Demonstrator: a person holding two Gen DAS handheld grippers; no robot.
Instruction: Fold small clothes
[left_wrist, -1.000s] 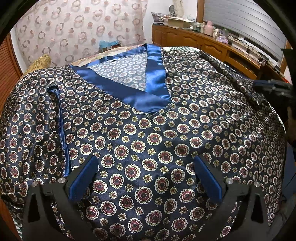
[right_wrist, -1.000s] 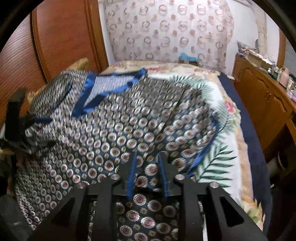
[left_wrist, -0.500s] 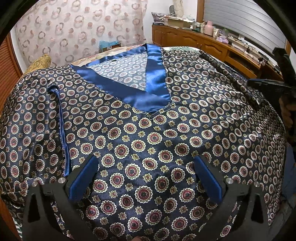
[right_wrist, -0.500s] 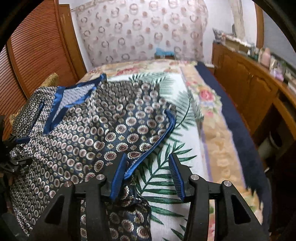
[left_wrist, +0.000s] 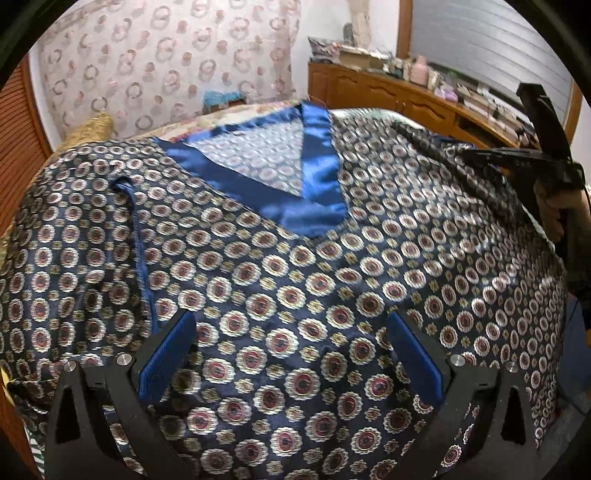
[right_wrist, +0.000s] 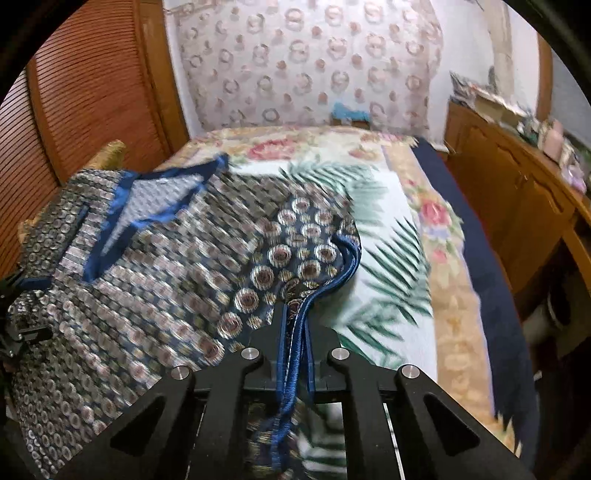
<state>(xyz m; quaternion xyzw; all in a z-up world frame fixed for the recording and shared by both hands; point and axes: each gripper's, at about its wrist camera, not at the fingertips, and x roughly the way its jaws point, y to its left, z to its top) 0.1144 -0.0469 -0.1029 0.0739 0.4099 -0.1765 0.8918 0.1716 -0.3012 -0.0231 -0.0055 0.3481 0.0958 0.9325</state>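
Right hand-held gripper (right_wrist: 295, 317) closing on the shirt's (right_wrist: 184, 266) sleeve hem; left hand-held gripper (left_wrist: 291, 354) wide above it.

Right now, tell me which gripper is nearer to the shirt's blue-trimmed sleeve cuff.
Right. The right gripper is closing on the blue-trimmed sleeve cuff, trim between its pads. The left gripper hovers open over the patterned shirt front, below the V-neck, away from that cuff.

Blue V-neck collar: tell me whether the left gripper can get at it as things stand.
Probably yes. The left gripper is open over the patterned top, and only flat fabric lies between it and the collar ahead; nothing covers the collar.
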